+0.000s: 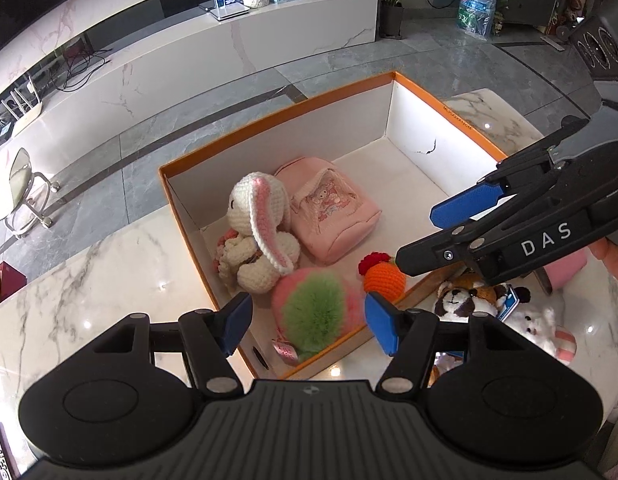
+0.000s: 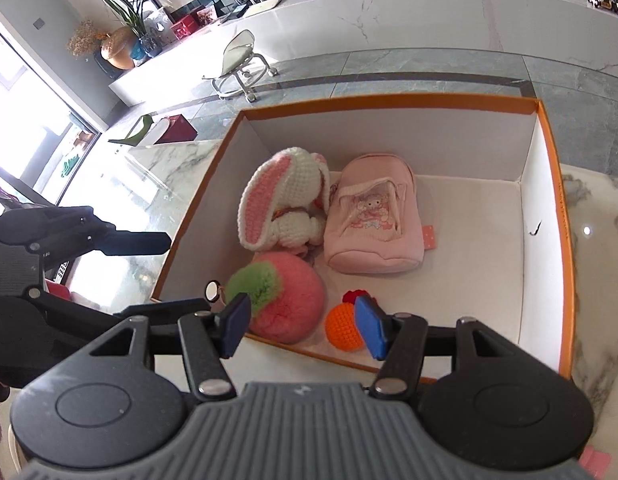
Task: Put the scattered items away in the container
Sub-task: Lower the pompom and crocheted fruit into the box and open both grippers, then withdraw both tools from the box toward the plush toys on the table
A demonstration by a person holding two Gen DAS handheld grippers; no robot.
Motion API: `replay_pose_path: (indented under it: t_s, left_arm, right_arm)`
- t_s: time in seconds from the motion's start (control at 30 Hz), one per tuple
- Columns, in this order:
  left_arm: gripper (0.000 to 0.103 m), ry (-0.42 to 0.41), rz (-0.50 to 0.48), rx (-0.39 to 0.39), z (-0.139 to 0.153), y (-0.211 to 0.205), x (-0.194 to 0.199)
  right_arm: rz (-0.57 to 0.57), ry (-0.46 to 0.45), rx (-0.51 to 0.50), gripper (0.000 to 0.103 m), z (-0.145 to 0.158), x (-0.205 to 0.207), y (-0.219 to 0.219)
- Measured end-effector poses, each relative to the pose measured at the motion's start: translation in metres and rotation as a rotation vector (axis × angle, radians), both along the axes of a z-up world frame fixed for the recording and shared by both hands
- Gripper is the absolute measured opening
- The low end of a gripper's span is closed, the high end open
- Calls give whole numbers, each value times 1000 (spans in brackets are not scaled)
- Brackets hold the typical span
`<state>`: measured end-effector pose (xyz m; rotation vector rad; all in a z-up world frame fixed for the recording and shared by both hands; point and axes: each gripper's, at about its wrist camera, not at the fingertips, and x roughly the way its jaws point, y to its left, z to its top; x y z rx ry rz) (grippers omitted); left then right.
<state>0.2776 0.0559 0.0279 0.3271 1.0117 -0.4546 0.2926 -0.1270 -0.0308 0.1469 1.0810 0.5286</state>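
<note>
An orange-rimmed white box [image 1: 269, 120] [image 2: 549, 184] stands on the marble table. Inside lie a crochet bunny [image 1: 261, 232] [image 2: 281, 200], a pink pouch [image 1: 333, 212] [image 2: 373, 220], a pink-green fluffy ball [image 1: 313, 312] [image 2: 285, 300] and an orange crochet toy [image 1: 385, 276] [image 2: 343, 326]. Outside the box, in the left wrist view, lie a brown-white plush dog [image 1: 465, 300] and a white plush [image 1: 537, 324]. My left gripper [image 1: 309, 324] is open and empty above the box's near edge. My right gripper [image 2: 305, 328] is open and empty above the box; it also shows in the left wrist view [image 1: 441, 236].
A pink object [image 1: 565, 272] lies behind the plush toys. The marble table [image 1: 89, 288] extends left of the box. A small stool [image 2: 241, 64] stands on the grey floor beyond, before a long white TV cabinet [image 1: 229, 48].
</note>
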Motion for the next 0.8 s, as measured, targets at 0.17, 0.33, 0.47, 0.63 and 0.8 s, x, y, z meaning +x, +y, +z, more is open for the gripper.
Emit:
replay_pose_path:
  t_s: [0.17, 0.33, 0.47, 0.63, 0.8]
  left_arm:
    - [73, -37, -25, -5, 17, -7, -27]
    - [73, -89, -47, -14, 35, -14, -60]
    - [73, -127, -61, -28, 45, -19, -87]
    - [73, -170, -66, -63, 54, -25, -118]
    - [73, -217, -42, -119, 51, -32, -144]
  right_arm:
    - [2, -71, -15, 61, 26, -27, -4]
    - [-5, -131, -32, 61, 46, -59, -10]
    - [-16, -175, -45, 61, 57, -89, -17]
    - [-28, -233, -70, 61, 64, -127, -25]
    - [-60, -295, -82, 61, 63, -162, -36]
